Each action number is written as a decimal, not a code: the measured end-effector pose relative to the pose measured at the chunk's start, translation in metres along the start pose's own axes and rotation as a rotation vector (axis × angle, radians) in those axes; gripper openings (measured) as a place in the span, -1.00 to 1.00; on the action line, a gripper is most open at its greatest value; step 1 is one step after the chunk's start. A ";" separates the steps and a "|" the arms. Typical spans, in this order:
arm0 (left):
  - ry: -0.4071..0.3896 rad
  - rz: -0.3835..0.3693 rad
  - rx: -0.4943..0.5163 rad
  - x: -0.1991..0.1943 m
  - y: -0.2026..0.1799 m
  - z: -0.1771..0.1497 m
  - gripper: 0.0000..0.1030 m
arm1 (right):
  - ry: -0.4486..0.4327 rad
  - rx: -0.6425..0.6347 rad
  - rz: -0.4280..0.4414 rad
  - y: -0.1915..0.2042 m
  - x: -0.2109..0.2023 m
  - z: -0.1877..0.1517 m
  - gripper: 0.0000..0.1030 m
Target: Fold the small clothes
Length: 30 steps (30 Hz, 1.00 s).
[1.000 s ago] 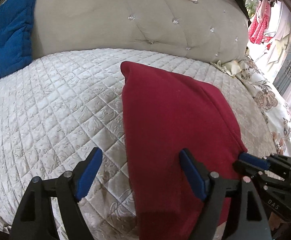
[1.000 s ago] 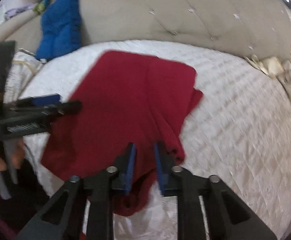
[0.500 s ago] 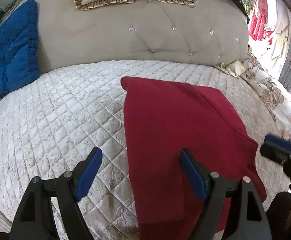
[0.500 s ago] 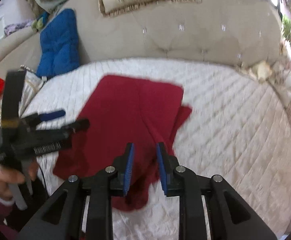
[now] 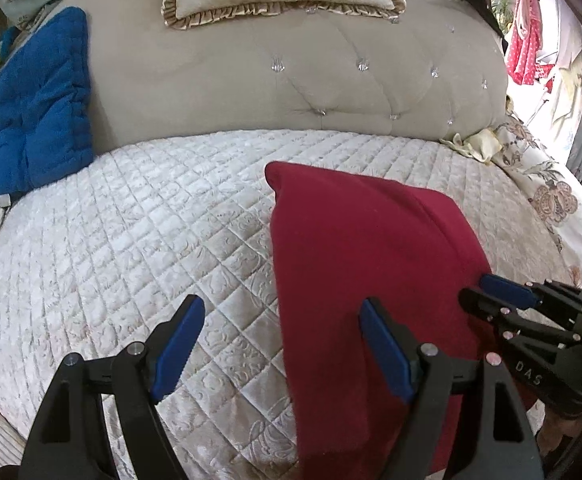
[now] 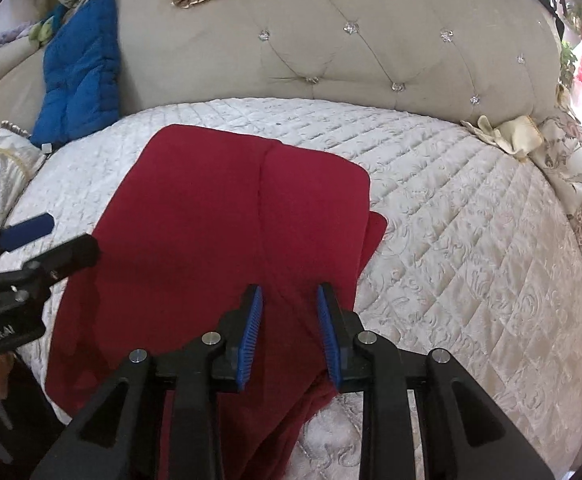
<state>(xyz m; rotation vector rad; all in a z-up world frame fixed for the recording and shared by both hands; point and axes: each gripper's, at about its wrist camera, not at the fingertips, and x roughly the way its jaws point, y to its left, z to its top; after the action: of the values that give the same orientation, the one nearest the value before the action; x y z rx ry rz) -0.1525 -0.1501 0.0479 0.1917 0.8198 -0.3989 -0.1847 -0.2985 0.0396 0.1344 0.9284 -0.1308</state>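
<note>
Red garment [image 6: 227, 232]: lies spread on the white quilted bedspread [image 6: 471, 240], part-folded, a seam line running down its middle; near end hangs over the bed edge at 6 o'clock.
Left gripper [image 5: 281, 344]: jaws wide apart, nothing between them, straddling the garment's left edge.
Right gripper [image 6: 289, 332]: jaws partly apart, poised over the cloth near its right edge; whether the pads touch fabric cannot be told.
Blue cushion [image 5: 39, 104]: at 10 o'clock against the tufted headboard [image 5: 291, 80].
</note>
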 end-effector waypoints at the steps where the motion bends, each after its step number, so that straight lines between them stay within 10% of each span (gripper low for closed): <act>1: -0.004 0.004 0.001 -0.001 0.000 0.000 0.62 | 0.001 0.000 0.000 0.000 -0.001 0.001 -0.88; 30: -0.121 0.028 -0.032 -0.067 0.003 -0.006 0.62 | -0.116 0.119 0.042 0.011 -0.072 -0.006 -0.49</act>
<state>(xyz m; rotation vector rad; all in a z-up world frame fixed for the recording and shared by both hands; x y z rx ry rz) -0.1966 -0.1273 0.0939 0.1473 0.7032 -0.3669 -0.2297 -0.2827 0.0945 0.2537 0.8015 -0.1531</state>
